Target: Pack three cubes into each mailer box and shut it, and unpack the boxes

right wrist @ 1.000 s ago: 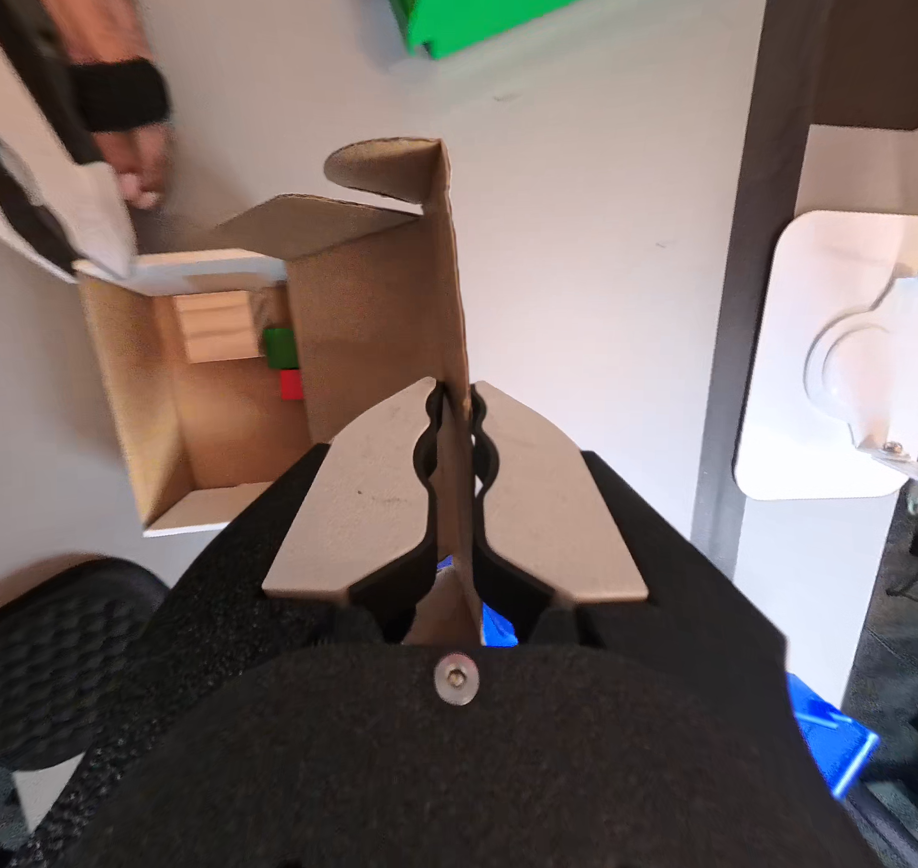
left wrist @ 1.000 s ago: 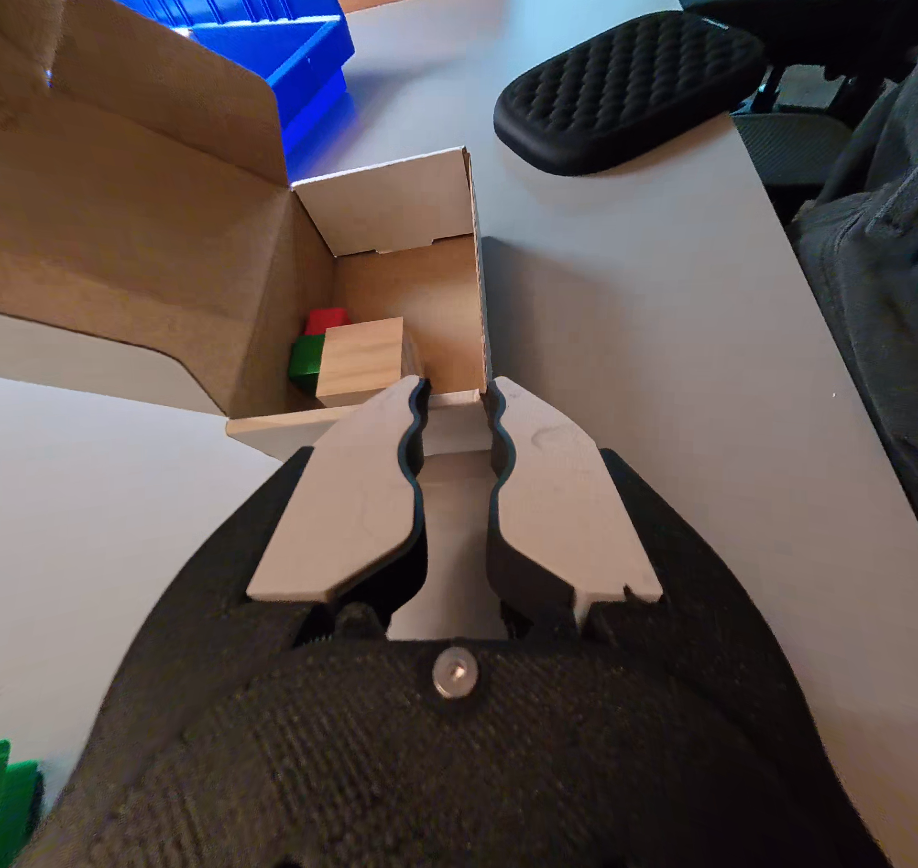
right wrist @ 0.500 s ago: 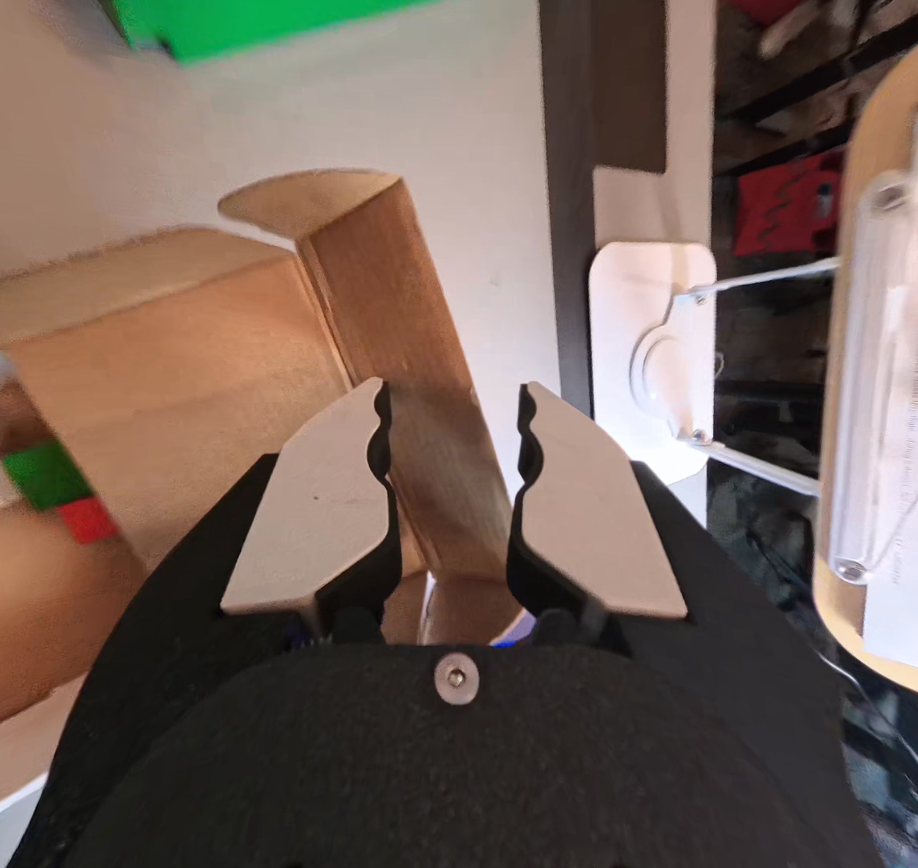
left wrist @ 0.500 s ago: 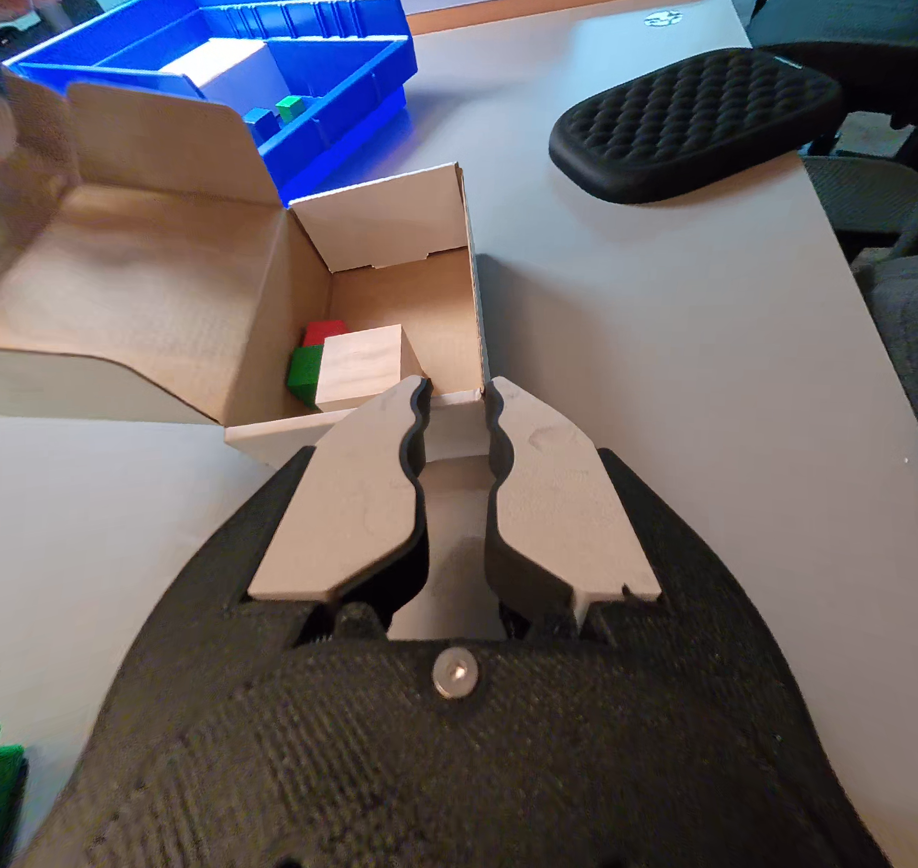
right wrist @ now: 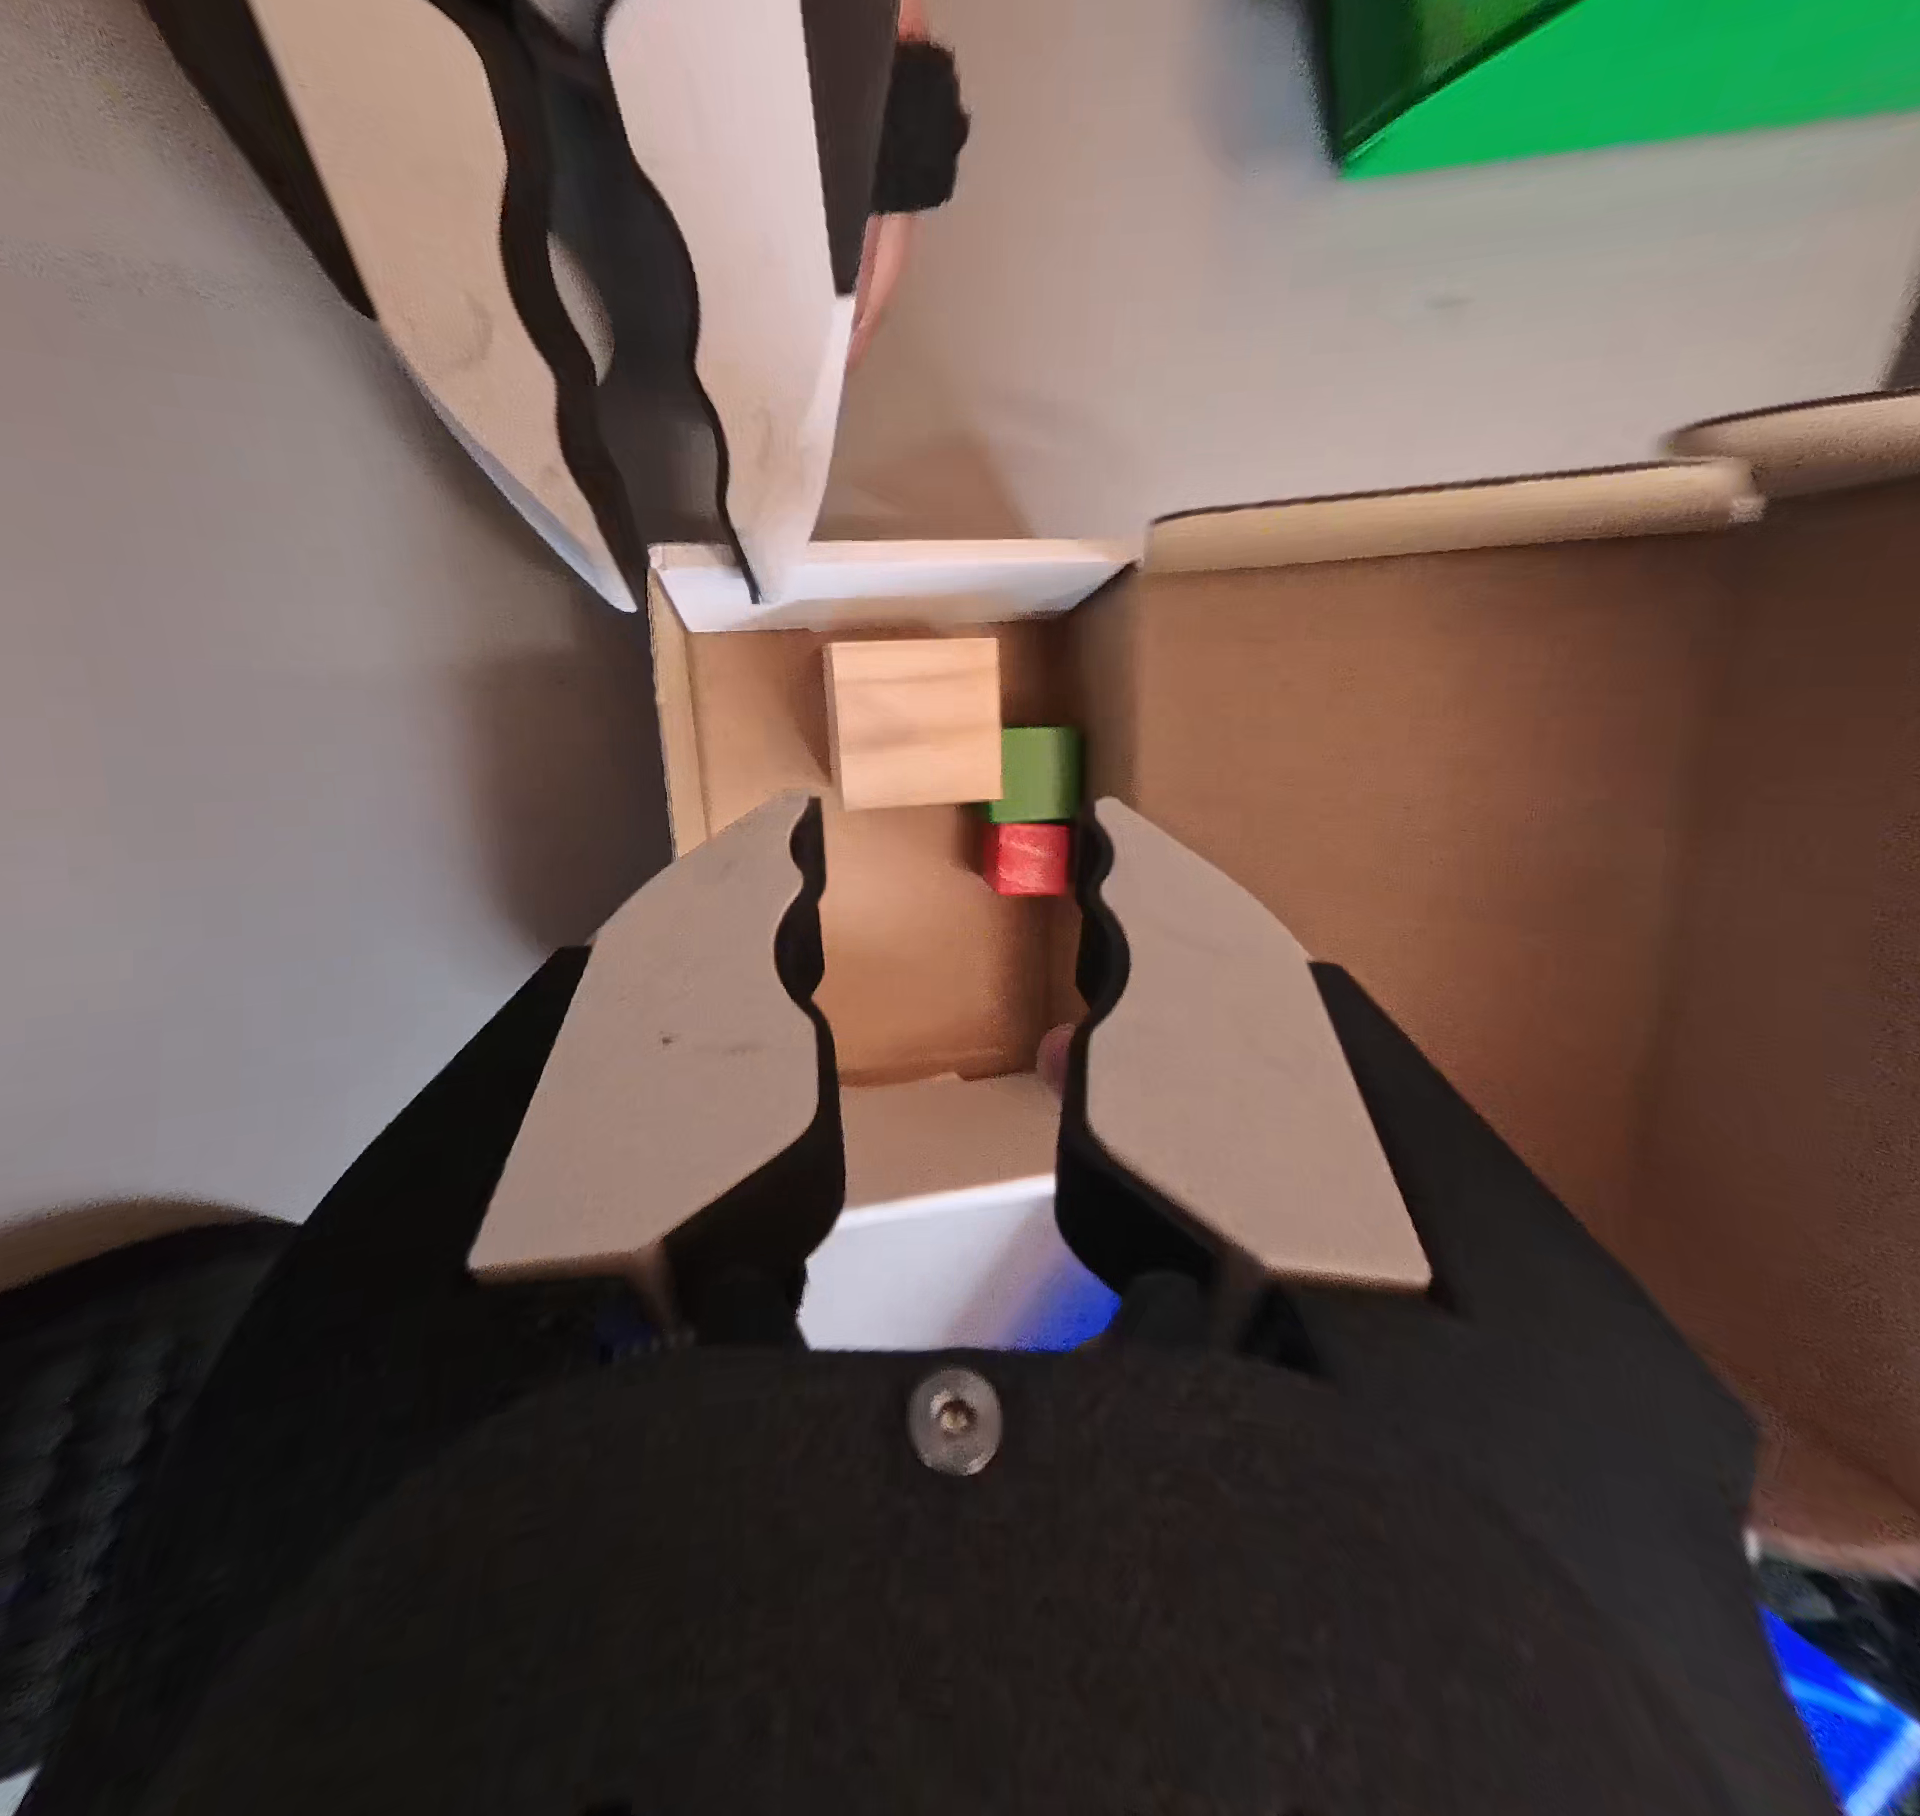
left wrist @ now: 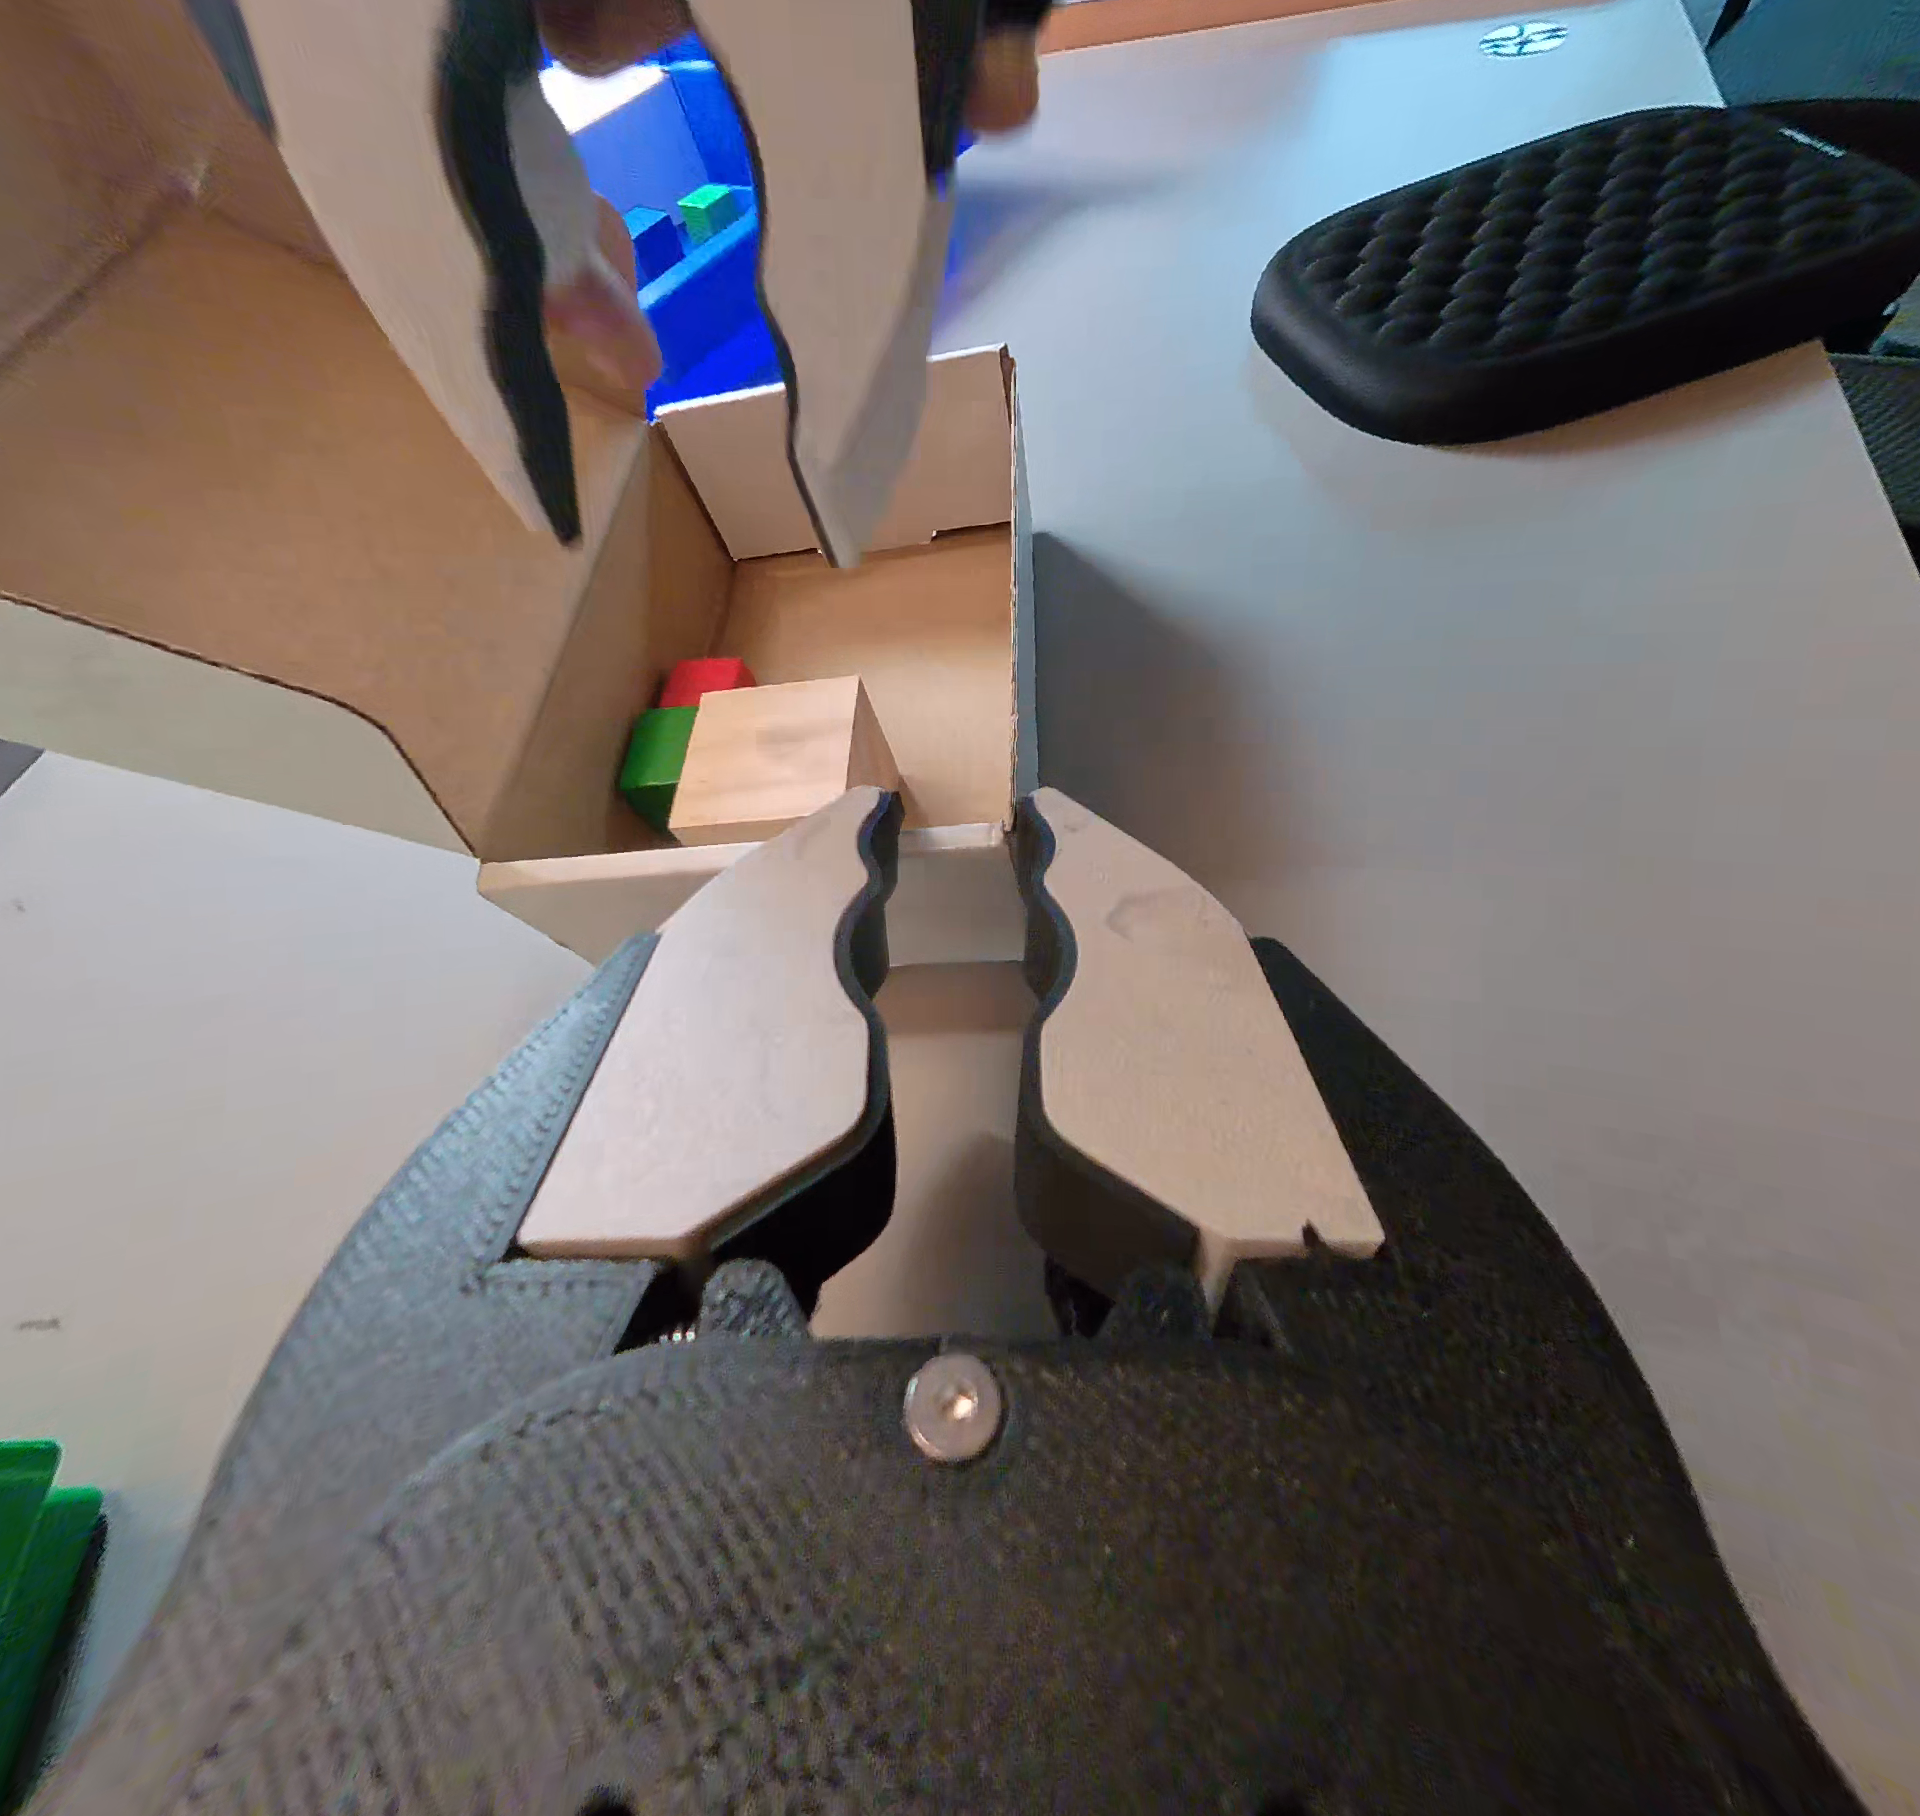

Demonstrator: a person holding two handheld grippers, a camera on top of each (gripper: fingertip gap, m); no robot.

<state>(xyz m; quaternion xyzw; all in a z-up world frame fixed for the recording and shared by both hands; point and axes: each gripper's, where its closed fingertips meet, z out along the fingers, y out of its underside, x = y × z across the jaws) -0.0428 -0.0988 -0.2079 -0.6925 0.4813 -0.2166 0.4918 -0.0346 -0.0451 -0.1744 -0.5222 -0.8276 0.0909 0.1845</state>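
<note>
A mailer box [left wrist: 966, 457] stands open on the grey table, its lid [left wrist: 260, 519] folded back to the left. Inside lie a big wooden cube [left wrist: 774, 758], a green cube [left wrist: 657, 758] and a red cube [left wrist: 707, 680]. My left gripper [left wrist: 956, 816] straddles the box's near right corner and holds it. My right gripper [right wrist: 951, 810] is open and empty above the box's inside, pointing down at the wooden cube [right wrist: 914, 722], the green cube [right wrist: 1039, 774] and the red cube [right wrist: 1029, 857]. It also shows in the left wrist view [left wrist: 701, 540].
A blue bin [left wrist: 696, 239] holding small cubes stands behind the box. A black padded rest [left wrist: 1600, 270] lies at the far right by the table edge. A green bin [right wrist: 1662, 31] stands beyond the box on my left gripper's side. Both grippers' tips are roughly 25 cm from the black padded rest [left wrist: 1600, 270].
My right gripper let go of the lid flap, opened, and swung over the box's inside. The lid dropped back open. My left gripper stayed on the corner.
</note>
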